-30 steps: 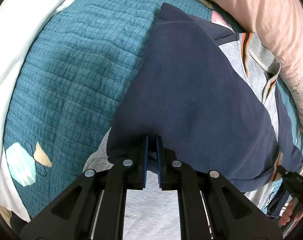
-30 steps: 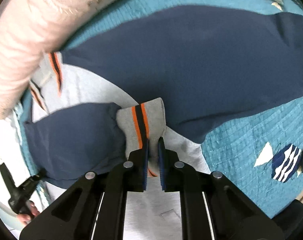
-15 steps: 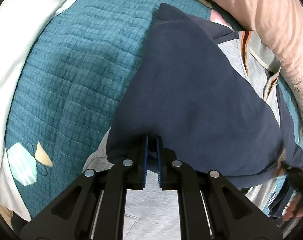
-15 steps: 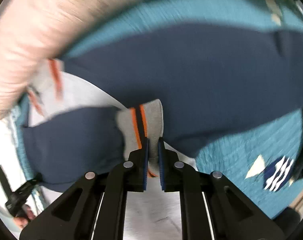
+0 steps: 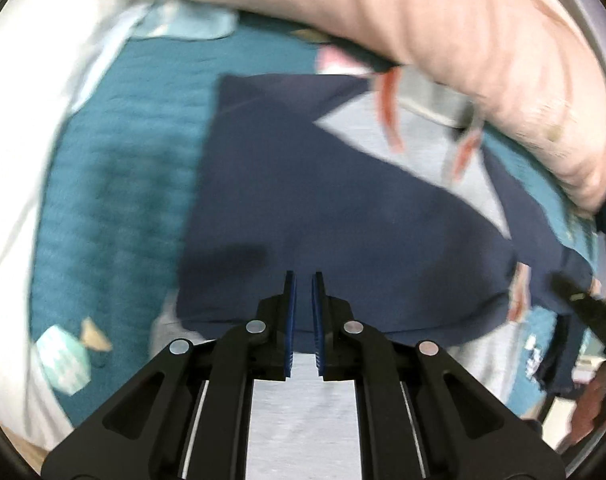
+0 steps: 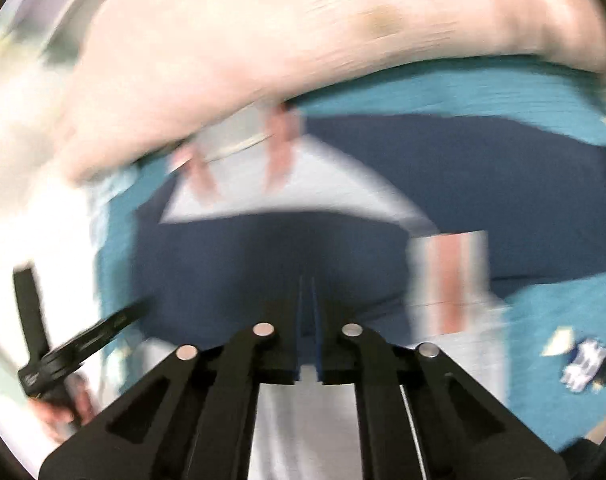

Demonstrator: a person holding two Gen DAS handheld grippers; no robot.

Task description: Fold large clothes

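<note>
A navy and grey sweatshirt (image 5: 343, 208) with orange-striped cuffs lies on the teal quilt (image 5: 115, 184), both navy sleeves folded across its grey body. My left gripper (image 5: 302, 280) hovers over the folded navy sleeve with its jaws a narrow gap apart and nothing between them. In the blurred right wrist view, my right gripper (image 6: 307, 284) is above the other navy sleeve (image 6: 263, 264) with its jaws nearly together and empty. The striped cuff (image 6: 449, 268) lies free to its right. The grey body (image 6: 303, 188) shows beyond.
A pink blanket roll (image 5: 443, 40) lies along the far side of the sweatshirt, also in the right wrist view (image 6: 303, 40). White bedding (image 5: 19, 160) borders the quilt on the left. The quilt (image 6: 563, 320) has small fish prints.
Both grippers let go of the sleeves and pulled back and up. The right gripper released the striped cuff, which now lies to its right. Both views are blurred by fast motion.
</note>
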